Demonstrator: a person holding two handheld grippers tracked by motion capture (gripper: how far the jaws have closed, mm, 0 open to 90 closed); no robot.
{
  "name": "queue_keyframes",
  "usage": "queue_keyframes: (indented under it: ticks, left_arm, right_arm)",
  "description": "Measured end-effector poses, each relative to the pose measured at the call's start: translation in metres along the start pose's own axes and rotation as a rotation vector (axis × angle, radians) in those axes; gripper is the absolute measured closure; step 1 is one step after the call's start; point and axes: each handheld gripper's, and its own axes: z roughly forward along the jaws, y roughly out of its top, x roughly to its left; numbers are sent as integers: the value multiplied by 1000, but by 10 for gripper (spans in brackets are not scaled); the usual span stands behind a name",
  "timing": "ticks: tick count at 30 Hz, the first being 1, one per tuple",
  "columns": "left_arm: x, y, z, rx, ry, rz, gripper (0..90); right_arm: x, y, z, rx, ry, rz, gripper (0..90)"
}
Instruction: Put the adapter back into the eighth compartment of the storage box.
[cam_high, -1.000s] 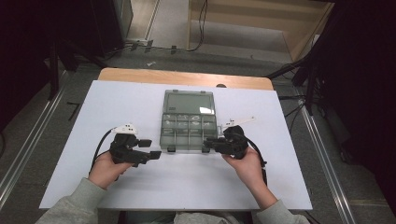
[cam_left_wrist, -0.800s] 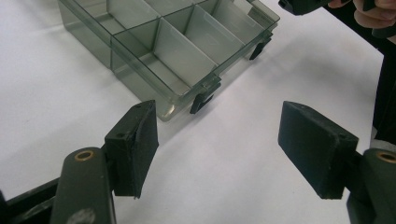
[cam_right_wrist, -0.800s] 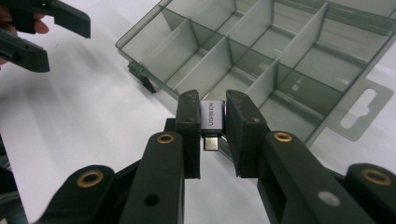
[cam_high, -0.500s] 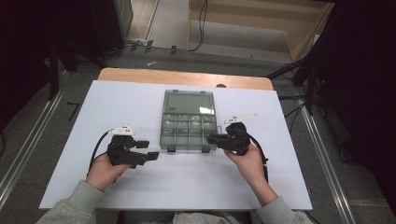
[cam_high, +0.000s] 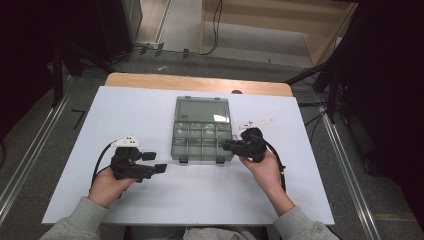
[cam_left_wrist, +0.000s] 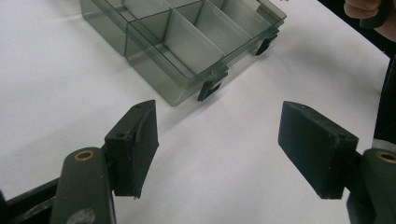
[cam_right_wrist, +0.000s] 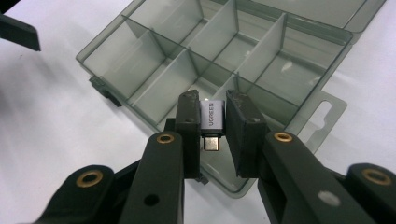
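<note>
A smoky clear plastic organizer box (cam_high: 202, 135) lies open mid-table, its lid (cam_high: 202, 110) folded back and its divided compartments (cam_right_wrist: 187, 70) looking empty. In the right gripper view, my right gripper (cam_right_wrist: 212, 126) is shut on a small grey USB adapter (cam_right_wrist: 211, 119), plug end toward the camera, over the box's near right corner. In the high view that right gripper (cam_high: 231, 146) sits at the box's right front edge. My left gripper (cam_high: 156, 162) rests to the left of the box, low over the table, jaws wide open with nothing between them (cam_left_wrist: 217, 140). The box's front latches (cam_left_wrist: 210, 88) lie just beyond its jaws.
The white tabletop (cam_high: 150, 115) has bare room on both sides of the box. A small white strip (cam_high: 256, 123) lies right of the lid. Beyond the table's wooden far edge (cam_high: 200, 84) are floor cables and dark equipment.
The right gripper has shifted slightly up and right along the box's right front corner. The left gripper has barely moved.
</note>
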Motion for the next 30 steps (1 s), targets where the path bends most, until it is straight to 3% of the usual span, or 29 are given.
queue_keyframes:
  ticks: [22,30]
  left_arm:
    - [1,-5,-5,-1,15,-11,292]
    - [2,-6,-6,-5,13,-16,292]
  right_arm:
    - [-8,3,21,32,-52,-7,729]
    - [-10,3,15,-7,-20,8,594]
